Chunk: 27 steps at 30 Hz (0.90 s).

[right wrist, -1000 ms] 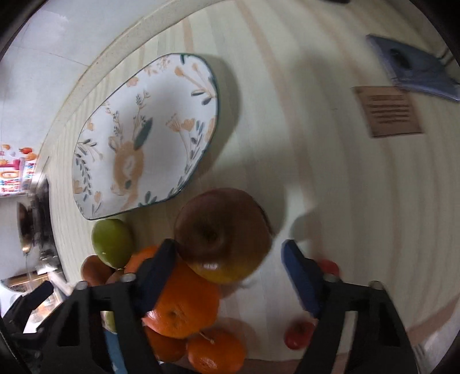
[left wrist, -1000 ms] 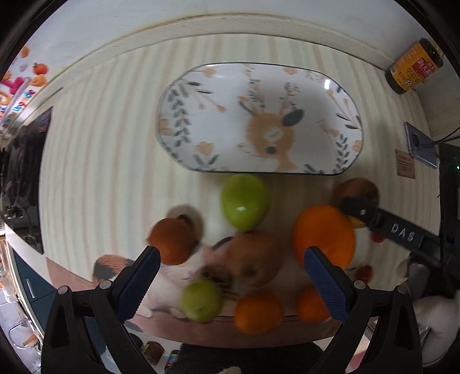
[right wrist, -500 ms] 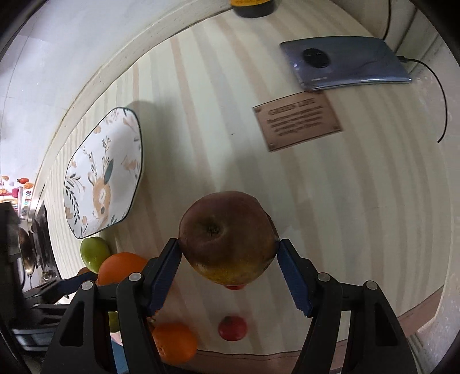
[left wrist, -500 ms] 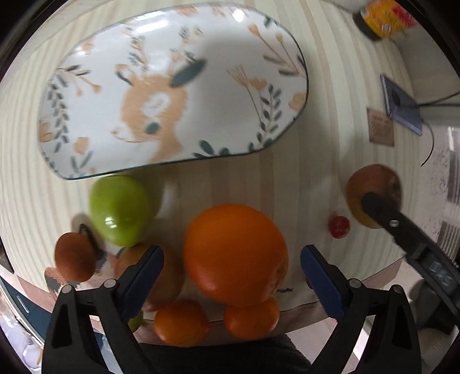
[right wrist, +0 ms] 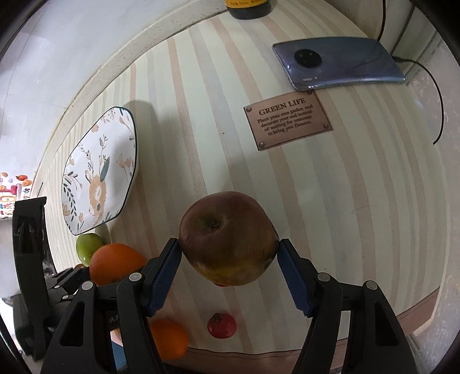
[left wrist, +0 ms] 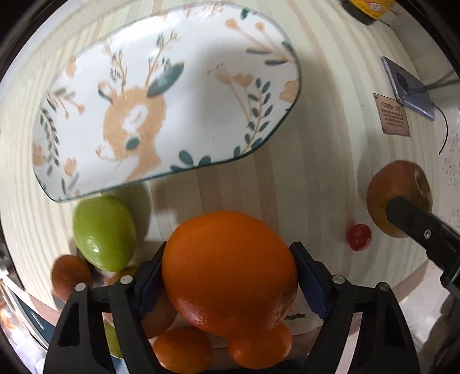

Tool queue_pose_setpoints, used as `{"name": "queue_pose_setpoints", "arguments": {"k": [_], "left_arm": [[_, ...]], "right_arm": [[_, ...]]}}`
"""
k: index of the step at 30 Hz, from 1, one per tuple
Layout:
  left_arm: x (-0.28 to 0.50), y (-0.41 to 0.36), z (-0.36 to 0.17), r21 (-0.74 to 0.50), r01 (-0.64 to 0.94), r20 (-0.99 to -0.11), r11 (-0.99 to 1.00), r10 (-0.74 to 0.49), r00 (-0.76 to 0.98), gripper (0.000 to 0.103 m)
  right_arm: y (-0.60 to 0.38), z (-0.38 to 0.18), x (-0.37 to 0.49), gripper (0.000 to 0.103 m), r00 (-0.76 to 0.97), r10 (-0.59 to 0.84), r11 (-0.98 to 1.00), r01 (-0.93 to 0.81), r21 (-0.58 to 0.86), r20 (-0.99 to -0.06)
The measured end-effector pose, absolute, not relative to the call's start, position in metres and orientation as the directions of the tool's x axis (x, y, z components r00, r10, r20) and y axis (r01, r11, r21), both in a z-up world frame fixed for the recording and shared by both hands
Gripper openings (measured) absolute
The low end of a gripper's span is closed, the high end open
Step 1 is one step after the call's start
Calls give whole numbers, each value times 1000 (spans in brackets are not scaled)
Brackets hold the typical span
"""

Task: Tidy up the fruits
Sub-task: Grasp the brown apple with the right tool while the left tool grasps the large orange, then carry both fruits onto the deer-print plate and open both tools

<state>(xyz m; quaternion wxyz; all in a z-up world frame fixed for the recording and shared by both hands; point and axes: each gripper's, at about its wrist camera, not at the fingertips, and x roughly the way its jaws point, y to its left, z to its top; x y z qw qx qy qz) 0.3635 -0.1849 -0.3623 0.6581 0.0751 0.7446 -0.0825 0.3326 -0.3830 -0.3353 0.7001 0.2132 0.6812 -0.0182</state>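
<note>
My left gripper [left wrist: 230,276] is shut on a large orange [left wrist: 230,270] and holds it above the striped table, just in front of the white deer-print plate [left wrist: 201,95]. My right gripper [right wrist: 230,259] is shut on a brownish-red apple [right wrist: 228,237], lifted above the table; the apple also shows in the left wrist view [left wrist: 398,195]. A green fruit [left wrist: 103,233] lies at the plate's near edge. Two small oranges [left wrist: 182,352] and a brown fruit [left wrist: 70,274] lie below the left gripper.
A small red fruit [right wrist: 222,325] lies near the table's front edge, another [left wrist: 358,237] beside the apple. A brown "Green Life" plaque [right wrist: 287,122], a phone [right wrist: 339,66] with a cable and a yellow-labelled bottle [right wrist: 247,7] sit at the back right.
My left gripper has closed on the large orange and lifted it towards the plate. My right gripper has carried the apple up and to the right, away from the fruit pile.
</note>
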Motion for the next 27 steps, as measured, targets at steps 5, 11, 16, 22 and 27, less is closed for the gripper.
{"name": "queue_pose_setpoints", "arguments": {"k": [5,11,16,22,27], "left_arm": [[372,-186,-328,-36,244,-999,969,-32,-20,79],[400,-144,-259,-115,192,-990,975,-129,61,79],[445,-98,-233,-67,123,-987,990,-84,139,79],[483,-62,-267,-37,39,-994,999,-41,98,79],[507,-47,-303,-75,-2,-997,997,-75,20,79]], "right_arm": [[-378,-321,337,71,104,266,910,301,285,-959],[-359,-287,357,71,168,299,911,244,334,-939],[-310,-279,398,71,189,346,916,145,375,-919],[-238,-306,458,71,134,354,932,34,361,-926],[-206,-328,493,71,68,315,949,-42,313,-947]]}}
